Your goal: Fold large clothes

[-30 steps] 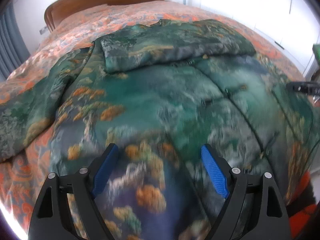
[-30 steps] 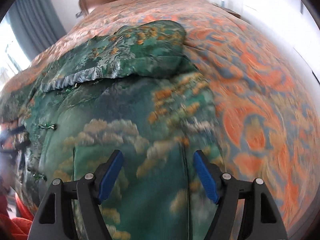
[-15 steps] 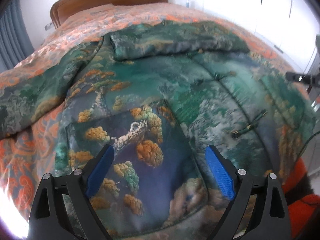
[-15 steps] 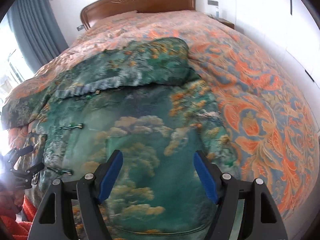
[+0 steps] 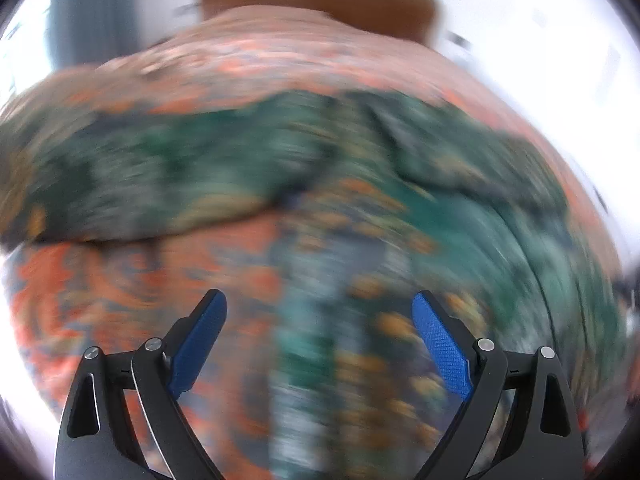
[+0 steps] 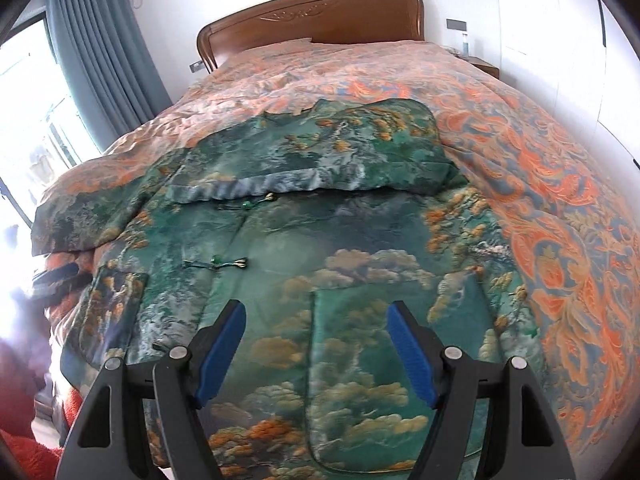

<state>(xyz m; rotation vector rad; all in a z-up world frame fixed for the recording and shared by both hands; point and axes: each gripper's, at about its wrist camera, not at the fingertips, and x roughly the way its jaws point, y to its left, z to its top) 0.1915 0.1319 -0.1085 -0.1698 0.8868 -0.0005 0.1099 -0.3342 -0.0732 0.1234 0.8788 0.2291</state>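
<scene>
A large padded green jacket [image 6: 320, 232] with a landscape print lies front up on the bed. One sleeve [image 6: 320, 160] is folded across its chest. The other sleeve [image 5: 140, 184] stretches out to the left over the bedspread. My right gripper [image 6: 316, 308] hangs open above the jacket's lower front, over a patch pocket [image 6: 380, 360], with nothing between its blue pads. The left wrist view is badly blurred. In it my left gripper [image 5: 318, 300] stands wide open above the jacket's left edge, one finger over bedspread and one over jacket, holding nothing.
The orange patterned bedspread [image 6: 560, 200] covers the whole bed up to a wooden headboard [image 6: 312, 16]. Grey curtains [image 6: 104, 48] and a bright window lie to the left, white cupboards to the right. Red fleece fabric [image 6: 24, 452] shows at the lower left corner.
The left gripper swung left from over the jacket's front pocket to its left edge, and its jaws widened slightly. The right gripper drew back and up, showing more of the bed.
</scene>
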